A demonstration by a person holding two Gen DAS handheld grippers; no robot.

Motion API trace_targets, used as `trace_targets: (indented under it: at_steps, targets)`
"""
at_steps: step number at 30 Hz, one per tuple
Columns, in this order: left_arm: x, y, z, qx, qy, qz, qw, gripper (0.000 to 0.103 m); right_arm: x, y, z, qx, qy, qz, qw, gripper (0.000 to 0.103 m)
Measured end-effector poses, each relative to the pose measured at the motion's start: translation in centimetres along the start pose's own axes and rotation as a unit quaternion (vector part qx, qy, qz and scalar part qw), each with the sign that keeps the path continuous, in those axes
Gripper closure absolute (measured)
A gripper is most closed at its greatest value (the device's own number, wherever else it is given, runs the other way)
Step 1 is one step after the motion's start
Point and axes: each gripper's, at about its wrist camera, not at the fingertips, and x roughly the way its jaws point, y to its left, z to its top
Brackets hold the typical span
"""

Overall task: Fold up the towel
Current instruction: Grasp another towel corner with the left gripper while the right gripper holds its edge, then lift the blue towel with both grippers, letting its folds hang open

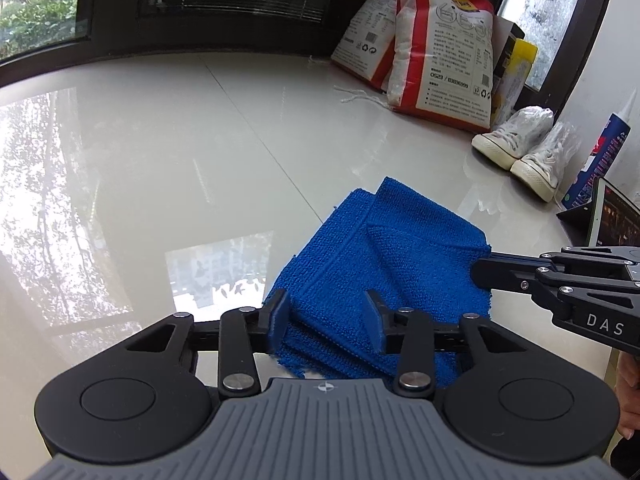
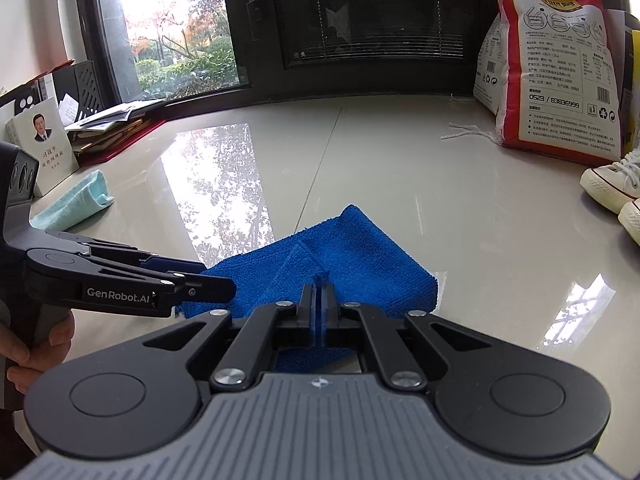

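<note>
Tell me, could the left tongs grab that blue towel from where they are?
Probably yes. The left tongs are open with the blue towel already lying between the fingers, nothing blocking; the right tongs are shut on its other edge.

The left hand-held gripper [image 1: 327, 322] had its jaws spread wide apart, held low and level. The right hand-held gripper [image 2: 319, 294] had its jaws pressed together, pinching blue cloth, and reached in from the right.
</note>
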Motion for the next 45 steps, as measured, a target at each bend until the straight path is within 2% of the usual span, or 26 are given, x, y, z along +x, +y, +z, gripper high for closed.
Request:
trace_targets:
  at_steps: [4, 6, 12, 30, 45]
  targets:
    - [-0.3, -0.2, -0.1, -0.012, 0.000, -0.018, 0.9998, 0.091, -0.3, 0.0, 0.0, -0.002, -0.002, -0.004, 1.000, 0.101]
    - [-0.6, -0.4, -0.3, -0.011, -0.005, -0.023, 0.9996, 0.096, -0.5, 0.0, -0.1, -0.003, -0.003, -0.006, 1.000, 0.101]
    - [-2.3, -1.1, -0.3, 0.003, -0.035, -0.024, 0.9991, 0.097, -1.5, -0.2, 0.0, -0.004, -0.013, -0.010, 1.000, 0.101]
    - [-10.0, 2.1, 0.0, 0.012, -0.086, 0.064, 0.9942, 0.097, -5.1, -0.1, 1.2, -0.029, -0.054, -0.041, 0.997, 0.101]
    - [-16.0, 1.8, 0.9, 0.044, -0.113, 0.087, 0.9888, 0.097, -9.1, 1.4, 3.9, -0.070, -0.115, -0.040, 0.990, 0.101]
